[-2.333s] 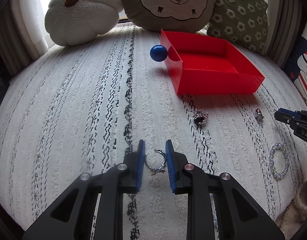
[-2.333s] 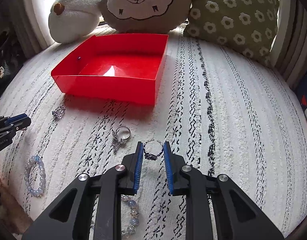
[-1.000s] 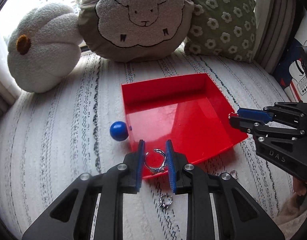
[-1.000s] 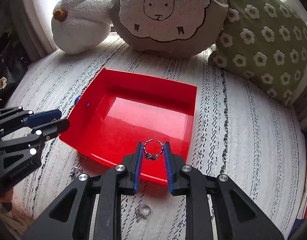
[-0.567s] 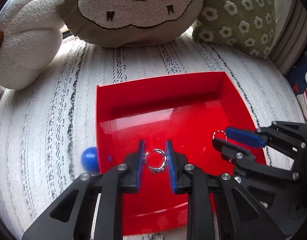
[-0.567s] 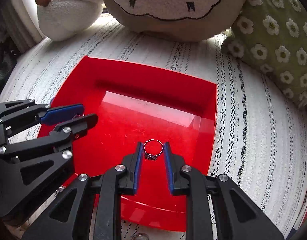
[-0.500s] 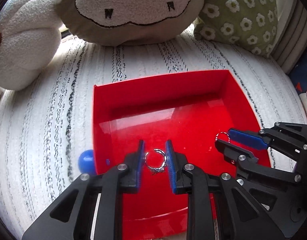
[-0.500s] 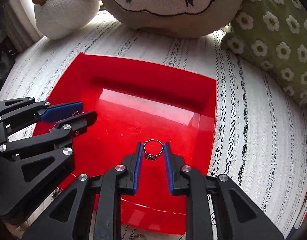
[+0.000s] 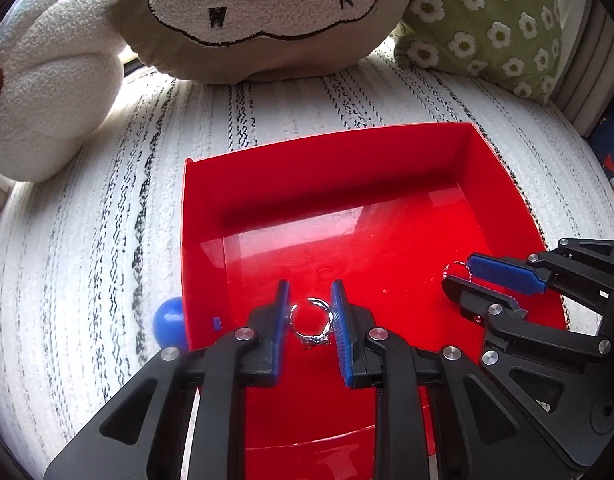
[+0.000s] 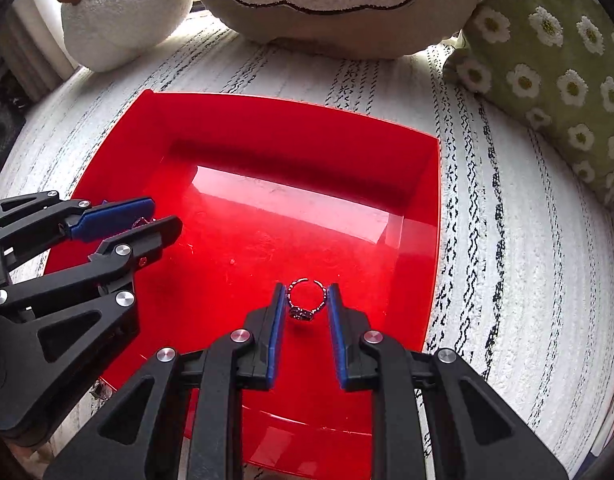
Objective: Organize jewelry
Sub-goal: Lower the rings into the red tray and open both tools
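Blue ball rests against the red tray's left wall, outside it. Over the tray floor, the left gripper pinches a silver ring between its pads; further right, the right gripper clamps a darker ring.

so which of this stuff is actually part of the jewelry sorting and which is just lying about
Job:
- silver open-band ring in left gripper
- dark-stone wire ring in right gripper
- red plastic tray

Lying about:
- blue ball
- sheep-face cushion
- white fluffy cushion
- green daisy cushion
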